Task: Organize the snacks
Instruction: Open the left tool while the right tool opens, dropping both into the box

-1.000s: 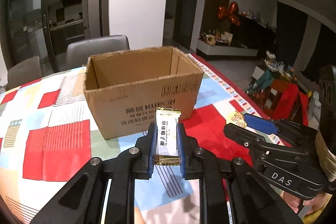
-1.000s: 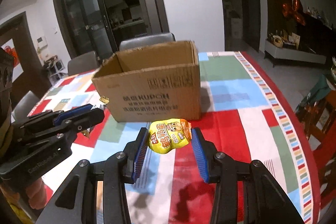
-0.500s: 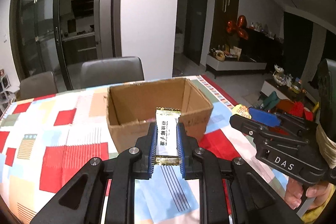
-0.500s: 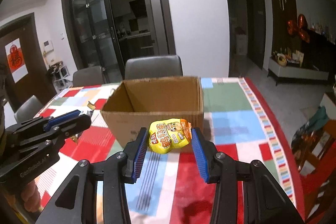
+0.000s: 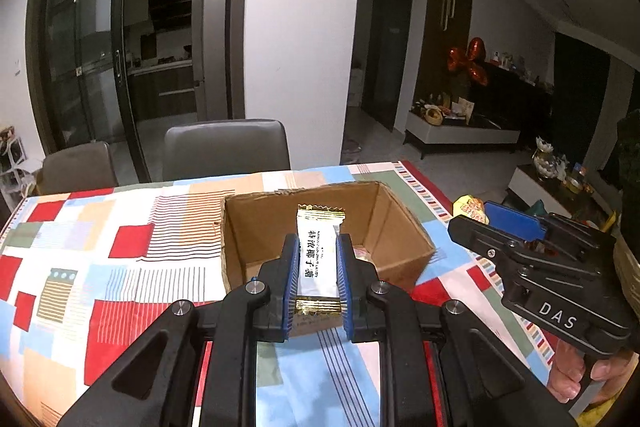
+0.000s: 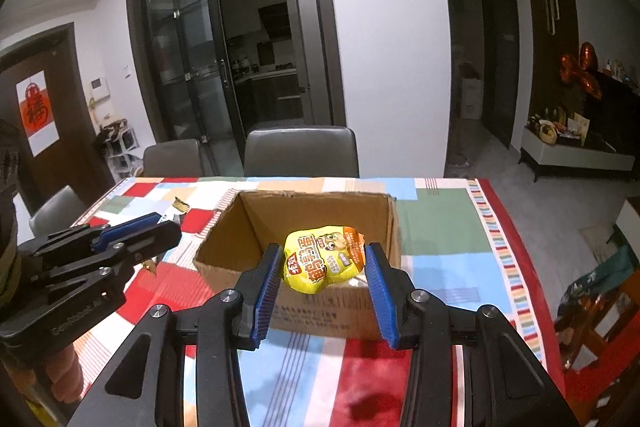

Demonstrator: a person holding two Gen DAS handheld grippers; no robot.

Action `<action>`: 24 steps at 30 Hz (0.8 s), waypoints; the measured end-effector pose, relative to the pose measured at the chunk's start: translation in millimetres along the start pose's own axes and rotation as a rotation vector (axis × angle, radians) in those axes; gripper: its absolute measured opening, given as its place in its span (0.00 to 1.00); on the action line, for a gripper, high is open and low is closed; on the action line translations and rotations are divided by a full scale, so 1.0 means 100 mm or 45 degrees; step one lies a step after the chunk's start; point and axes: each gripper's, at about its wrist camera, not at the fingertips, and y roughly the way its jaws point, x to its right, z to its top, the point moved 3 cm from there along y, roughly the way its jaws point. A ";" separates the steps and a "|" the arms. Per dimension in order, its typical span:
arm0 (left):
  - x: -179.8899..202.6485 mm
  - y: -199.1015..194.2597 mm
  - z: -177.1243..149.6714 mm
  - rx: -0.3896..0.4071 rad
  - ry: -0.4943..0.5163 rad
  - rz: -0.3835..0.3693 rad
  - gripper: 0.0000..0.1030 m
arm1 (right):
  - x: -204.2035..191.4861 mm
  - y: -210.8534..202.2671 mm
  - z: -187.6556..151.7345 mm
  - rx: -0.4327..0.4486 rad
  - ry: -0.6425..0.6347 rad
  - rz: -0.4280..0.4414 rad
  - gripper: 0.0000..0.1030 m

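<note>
Both snacks poised at the cardboard box (image 5: 326,227)

Left gripper (image 5: 317,281) jaws pinch the white candy bar (image 5: 319,259); right gripper (image 6: 322,277) jaws clasp the yellow pouch (image 6: 324,259). Carry each well past the near wall (it looks flimsy), then let go low inside.

My packets and blue pads hide most of the box (image 5: 404,227) floor; something pink there (image 5: 362,253) I can't identify.
</note>
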 end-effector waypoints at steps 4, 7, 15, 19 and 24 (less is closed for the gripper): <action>-0.06 0.13 0.08 -0.018 0.003 0.019 0.18 | 0.01 0.13 0.13 -0.004 -0.007 0.006 0.42; -0.08 0.23 0.15 -0.041 0.012 0.018 0.18 | 0.04 0.26 0.22 -0.025 0.017 0.018 0.42; -0.08 0.52 0.41 -0.085 0.008 0.050 0.19 | 0.13 0.64 0.38 -0.129 0.030 0.008 0.42; -0.10 0.72 0.50 -0.160 0.003 0.072 0.29 | 0.17 0.80 0.43 -0.206 0.040 -0.008 0.45; -0.18 0.77 0.50 -0.209 -0.005 0.179 0.52 | 0.29 0.91 0.44 -0.310 0.094 -0.025 0.54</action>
